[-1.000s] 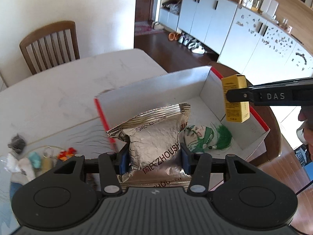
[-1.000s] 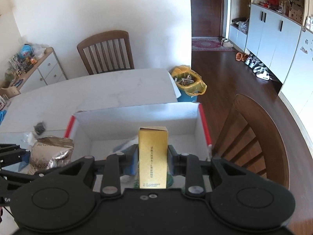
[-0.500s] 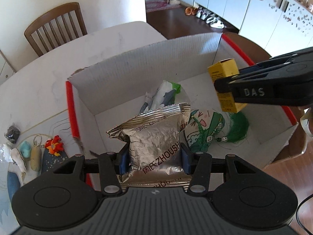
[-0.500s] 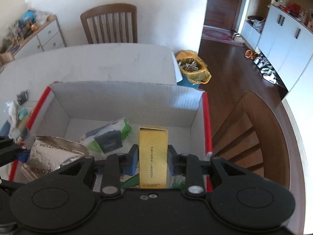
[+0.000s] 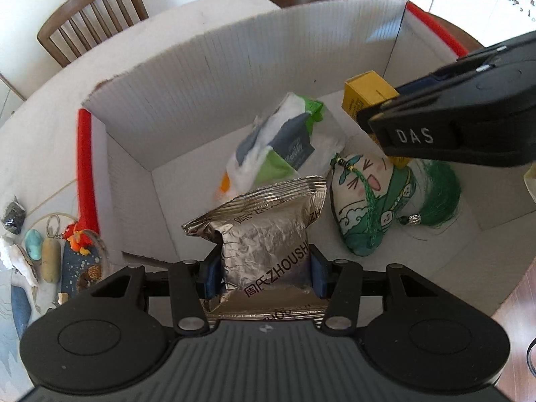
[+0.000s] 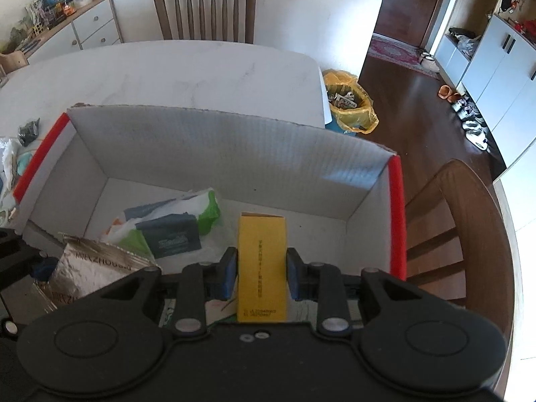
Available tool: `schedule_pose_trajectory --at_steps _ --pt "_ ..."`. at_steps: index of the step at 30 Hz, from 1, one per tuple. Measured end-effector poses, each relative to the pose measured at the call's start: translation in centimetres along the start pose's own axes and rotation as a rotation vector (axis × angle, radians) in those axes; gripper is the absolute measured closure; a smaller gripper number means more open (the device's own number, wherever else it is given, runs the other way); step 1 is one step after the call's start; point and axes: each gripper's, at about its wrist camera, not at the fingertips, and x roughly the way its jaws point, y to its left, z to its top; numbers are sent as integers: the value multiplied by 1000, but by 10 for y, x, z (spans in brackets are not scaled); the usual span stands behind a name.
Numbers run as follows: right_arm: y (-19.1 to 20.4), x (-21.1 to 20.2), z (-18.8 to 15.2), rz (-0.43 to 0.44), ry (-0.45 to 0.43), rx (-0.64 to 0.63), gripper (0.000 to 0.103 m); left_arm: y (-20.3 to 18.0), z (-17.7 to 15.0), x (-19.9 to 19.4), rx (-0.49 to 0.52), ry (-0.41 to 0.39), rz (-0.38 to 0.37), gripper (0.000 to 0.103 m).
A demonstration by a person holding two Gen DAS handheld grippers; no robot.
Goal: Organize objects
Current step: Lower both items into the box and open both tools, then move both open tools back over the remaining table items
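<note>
A white cardboard box with red-edged side walls stands open on the pale table, and everything here is placed against it. The left tool is clamped on a crinkled silver foil packet, its blue pads pressing both sides, and holds it above the box's near left part, just inside the near wall. The right tool grips a tall yellow carton upright between its pads, over the right half of the box floor (the left wrist view shows the same carton jutting from the tool near the far right corner). On the box floor lie a white and green plastic pack toward the back wall and a green cloth pouch with a drawn face and a green tassel, just beside the pack and below the yellow carton. Outside the box, by its left wall, small trinkets sit on the table. A wooden chair stands beyond the table, behind the box.
</note>
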Motion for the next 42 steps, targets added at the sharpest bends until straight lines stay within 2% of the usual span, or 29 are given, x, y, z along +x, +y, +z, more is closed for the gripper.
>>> schedule_pose_trajectory --at_steps 14,16,19,21,36,42 --pt "-1 16 2 -13 27 -29 73 2 8 14 -18 62 -16 52" --pt "-2 14 3 -10 21 -27 72 0 8 13 -12 56 -6 48" --pt "-2 8 3 -5 10 -29 71 -2 7 8 -4 34 -7 39" --pt "-2 3 3 -3 4 -29 71 -3 6 3 -6 18 -7 38" --pt "-11 -54 -7 79 -67 -8 67 9 -12 -50 -43 -126 -40 38" --pt "-7 -80 -14 109 -104 21 64 34 -14 -75 -50 -203 -58 38"
